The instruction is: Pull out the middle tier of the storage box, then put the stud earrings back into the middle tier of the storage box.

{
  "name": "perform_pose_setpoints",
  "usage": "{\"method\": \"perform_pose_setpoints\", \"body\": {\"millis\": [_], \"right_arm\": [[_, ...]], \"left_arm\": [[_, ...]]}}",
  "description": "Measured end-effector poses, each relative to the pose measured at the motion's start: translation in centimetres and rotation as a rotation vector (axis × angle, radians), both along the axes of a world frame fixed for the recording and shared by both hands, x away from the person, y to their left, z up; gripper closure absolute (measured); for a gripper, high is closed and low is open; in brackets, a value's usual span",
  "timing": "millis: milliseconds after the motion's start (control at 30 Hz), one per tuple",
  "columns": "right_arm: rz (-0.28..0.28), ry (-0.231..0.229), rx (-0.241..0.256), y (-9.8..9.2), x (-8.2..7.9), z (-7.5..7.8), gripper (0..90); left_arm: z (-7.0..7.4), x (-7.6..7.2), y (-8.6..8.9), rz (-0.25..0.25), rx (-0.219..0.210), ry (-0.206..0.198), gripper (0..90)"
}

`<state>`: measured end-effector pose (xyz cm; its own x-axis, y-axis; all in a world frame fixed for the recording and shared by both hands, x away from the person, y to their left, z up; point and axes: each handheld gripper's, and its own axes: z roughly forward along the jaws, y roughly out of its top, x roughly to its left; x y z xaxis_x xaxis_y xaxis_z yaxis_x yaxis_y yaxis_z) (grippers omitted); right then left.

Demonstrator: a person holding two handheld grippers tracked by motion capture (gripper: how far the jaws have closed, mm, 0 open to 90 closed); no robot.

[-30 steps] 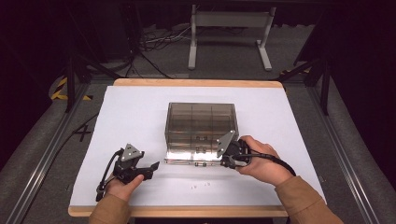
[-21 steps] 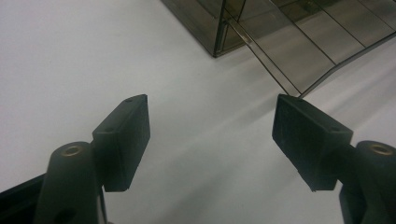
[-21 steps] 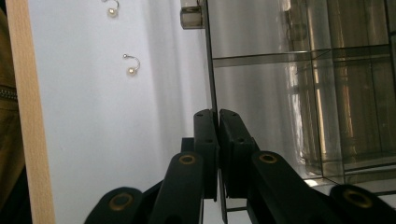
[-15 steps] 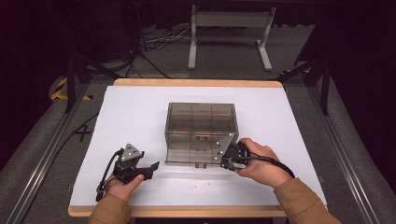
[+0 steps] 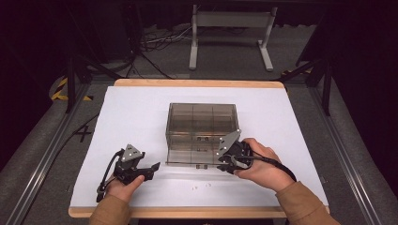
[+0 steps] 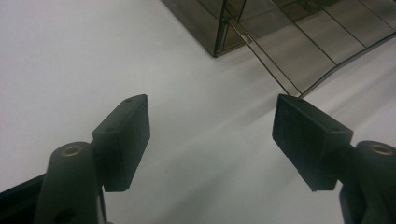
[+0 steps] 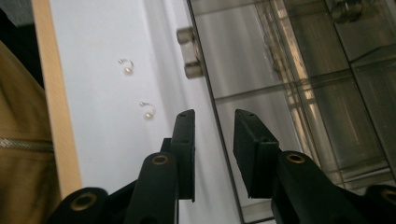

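The lid has come further down since a second ago, and the right gripper has dropped with it toward the near edge of the box while the left gripper stays parked on the sheet! Biggest first: the room is dark, with grey carpeted floor, black cables and a pale metal stand beyond the table. The table shows a light wooden rim, and a smooth matte white sheet covers almost all of it. At the middle of the sheet sits the box, smoky clear plastic, rectangular, split inside by thin walls into compartments. Its hinged lid, a flat glossy pane of the same tinted plastic, lies out toward the person, with a small silvery latch on its edge. In the right gripper view the black jaws stand narrowly apart astride the lid's edge, whether they actually grip it I cannot tell. In the left gripper view the blocky black jaws are spread wide over bare sheet, the box's corner just ahead. Smallest now: two tiny pearl-tipped hooks lie on the sheet between lid and table edge, near the tan sleeve.
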<state>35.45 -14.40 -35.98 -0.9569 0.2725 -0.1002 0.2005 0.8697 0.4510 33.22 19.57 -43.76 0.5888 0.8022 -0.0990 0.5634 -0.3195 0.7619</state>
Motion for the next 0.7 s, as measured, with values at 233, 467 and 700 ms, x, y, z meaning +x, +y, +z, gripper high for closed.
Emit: {"method": "perform_pose_setpoints", "body": {"millis": [233, 467, 700], "right_arm": [[-0.051, 0.041, 0.063, 0.5, -0.7, 0.6, 68.1], [-0.052, 0.054, 0.088, 0.9, -1.2, 1.0, 68.2], [-0.04, 0.062, 0.112, 1.4, -1.6, 1.2, 68.2]], "left_arm": [[0.0, -0.1, 0.0, 0.002, -0.001, 0.0, 28.3], [0.0, 0.0, 0.0, 0.001, 0.0, 0.0, 28.3], [0.0, 0.0, -0.1, 0.001, -0.003, -0.003, 28.2]]}}
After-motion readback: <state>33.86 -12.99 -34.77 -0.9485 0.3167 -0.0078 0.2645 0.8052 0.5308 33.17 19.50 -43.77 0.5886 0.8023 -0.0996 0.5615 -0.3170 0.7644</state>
